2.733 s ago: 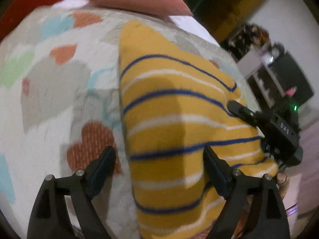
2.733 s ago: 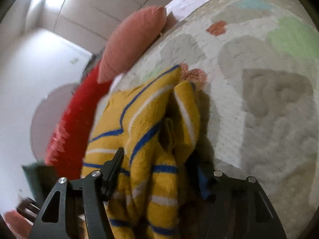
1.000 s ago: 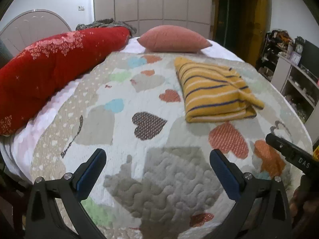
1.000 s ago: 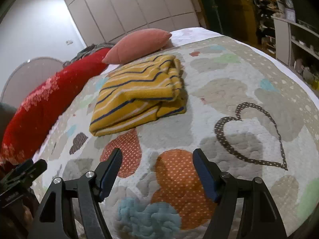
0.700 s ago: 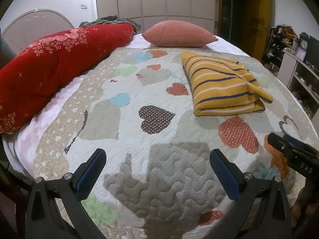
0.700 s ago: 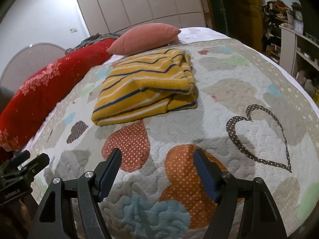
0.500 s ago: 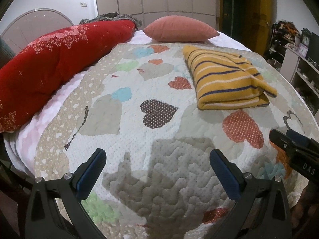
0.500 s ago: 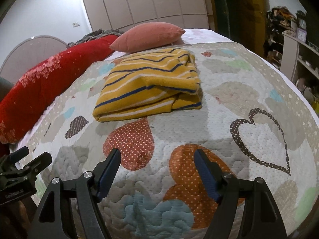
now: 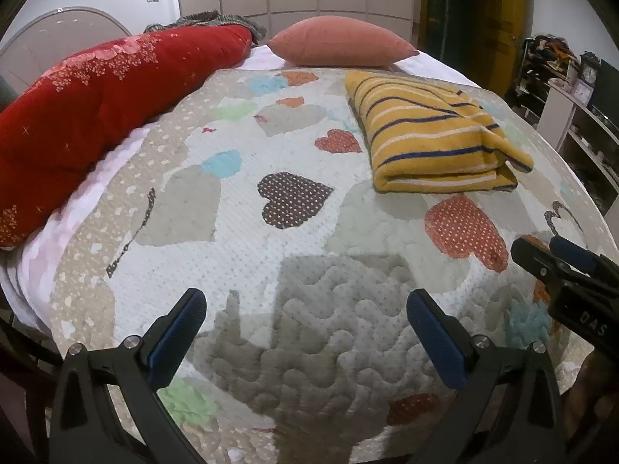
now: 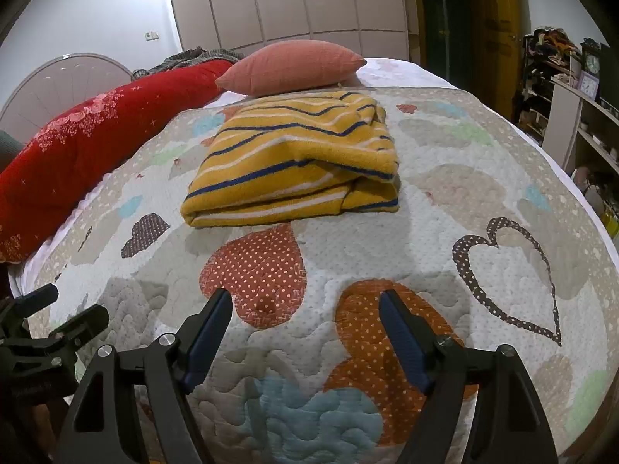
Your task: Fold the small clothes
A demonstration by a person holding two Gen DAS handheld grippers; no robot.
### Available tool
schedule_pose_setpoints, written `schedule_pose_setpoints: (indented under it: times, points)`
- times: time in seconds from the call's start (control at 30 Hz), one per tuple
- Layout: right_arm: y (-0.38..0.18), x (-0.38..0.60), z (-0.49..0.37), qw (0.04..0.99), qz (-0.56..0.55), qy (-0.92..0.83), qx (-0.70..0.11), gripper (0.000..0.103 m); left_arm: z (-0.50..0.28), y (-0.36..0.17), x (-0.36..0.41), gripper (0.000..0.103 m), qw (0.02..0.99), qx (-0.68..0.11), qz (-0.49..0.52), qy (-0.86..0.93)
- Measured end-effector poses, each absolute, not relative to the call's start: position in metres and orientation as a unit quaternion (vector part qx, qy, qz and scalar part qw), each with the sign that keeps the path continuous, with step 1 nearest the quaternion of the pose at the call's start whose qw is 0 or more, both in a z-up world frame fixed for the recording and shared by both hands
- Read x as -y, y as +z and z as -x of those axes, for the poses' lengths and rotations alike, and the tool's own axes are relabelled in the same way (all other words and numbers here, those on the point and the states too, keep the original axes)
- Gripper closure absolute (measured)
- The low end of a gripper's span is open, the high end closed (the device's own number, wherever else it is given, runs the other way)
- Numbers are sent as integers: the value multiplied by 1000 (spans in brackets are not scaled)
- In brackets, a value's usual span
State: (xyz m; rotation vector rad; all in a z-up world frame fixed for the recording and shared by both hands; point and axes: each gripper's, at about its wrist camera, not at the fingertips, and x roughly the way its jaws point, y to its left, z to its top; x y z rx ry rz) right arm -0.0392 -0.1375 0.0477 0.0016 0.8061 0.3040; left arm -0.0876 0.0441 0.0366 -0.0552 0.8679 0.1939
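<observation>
Far left, the red bolster (image 9: 96, 96) lines the edge of the bed, so you've no room to swing out that way. Your left gripper (image 9: 305, 332) hangs over the near part of the heart-patterned quilt (image 9: 309, 309) with its fingers spread wide and nothing between them. Beyond it there's a broad open stretch of quilt, flat and free for moving. Over to the pink pillow (image 9: 340, 42) at the far end, and just in front of it lies the yellow striped garment (image 10: 294, 158), a little right of the middle, well apart from both tools. It's down in a neat rectangle, folded edge toward you, one loose corner poking out on its right side; by the look of it this piece is done, and I can't spot another garment waiting anywhere in view. Your right gripper (image 10: 305, 324) sits low over the orange heart patch, fingers wide and empty too. Right of that the quilt rolls off the bed's edge toward the shelves (image 10: 580, 123), so mind that drop
</observation>
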Motion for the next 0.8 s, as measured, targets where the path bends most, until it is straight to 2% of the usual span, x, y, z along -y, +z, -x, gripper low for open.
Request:
schedule_pose_setpoints:
  times: [0.8]
  points:
    - [47,124,36,911,25,138,-388,19,83,15,-59,0,887,-450,86,55]
